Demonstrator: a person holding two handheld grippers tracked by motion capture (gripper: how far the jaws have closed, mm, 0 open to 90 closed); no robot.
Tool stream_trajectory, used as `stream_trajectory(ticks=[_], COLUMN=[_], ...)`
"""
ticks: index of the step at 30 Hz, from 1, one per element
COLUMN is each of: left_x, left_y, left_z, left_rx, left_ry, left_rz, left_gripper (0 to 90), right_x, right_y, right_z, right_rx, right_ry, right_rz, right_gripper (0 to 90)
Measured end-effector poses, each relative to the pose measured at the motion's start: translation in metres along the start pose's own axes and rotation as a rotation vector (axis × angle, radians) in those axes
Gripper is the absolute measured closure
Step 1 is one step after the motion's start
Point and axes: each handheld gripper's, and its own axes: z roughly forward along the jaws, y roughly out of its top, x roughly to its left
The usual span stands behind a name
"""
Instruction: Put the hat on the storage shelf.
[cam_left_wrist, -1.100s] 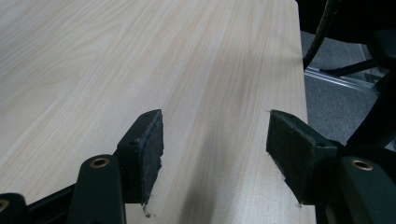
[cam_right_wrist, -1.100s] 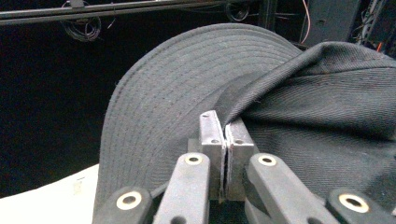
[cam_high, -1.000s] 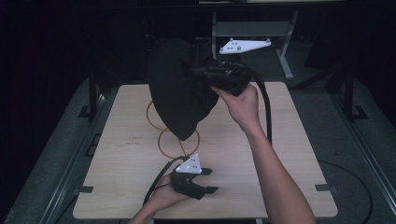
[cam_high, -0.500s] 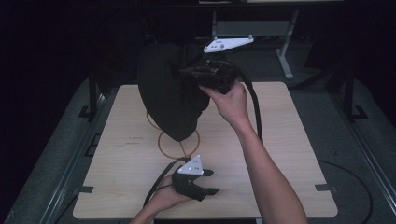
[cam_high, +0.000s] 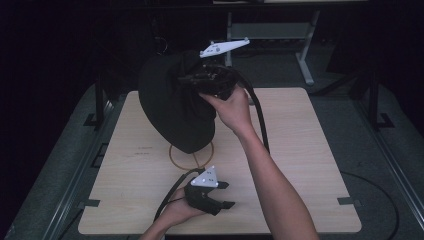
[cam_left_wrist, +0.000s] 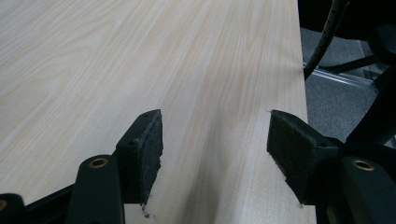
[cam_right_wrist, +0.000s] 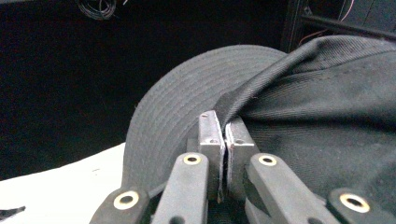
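Note:
A black cap hangs in the air over the back left part of the wooden table. My right gripper is shut on it, pinching the fabric where the crown meets the brim. In the right gripper view the pads press together on a fold of the cap, with its stitched brim curving to the left. My left gripper rests low near the table's front edge. Its jaws stand open with nothing between them. In the left gripper view the left gripper has bare wood between its jaws.
A thin tan ring is marked on the table below the cap. The right gripper's black cable trails along the forearm. A metal stand rises behind the table. The table's right edge drops to grey floor.
The right hand has carried the cap leftward over the table, still gripping it. The left gripper has stayed where it was, open.

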Motion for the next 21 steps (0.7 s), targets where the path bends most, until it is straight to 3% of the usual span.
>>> stream_trajectory(ticks=[15, 21], left_x=[-0.001, -0.001], left_y=[0.0, 0.0], left_z=[0.0, 0.0], left_rx=[0.011, 0.009], left_ry=[0.006, 0.002], left_rz=[0.011, 0.017], left_gripper=[34.9, 34.9], right_x=[0.009, 0.012], right_y=[-0.002, -0.006], right_z=[0.034, 0.048], right_rx=[0.052, 0.109], right_ry=[0.02, 0.016], right_rz=[-0.006, -0.021], right_gripper=[86.8, 85.4])
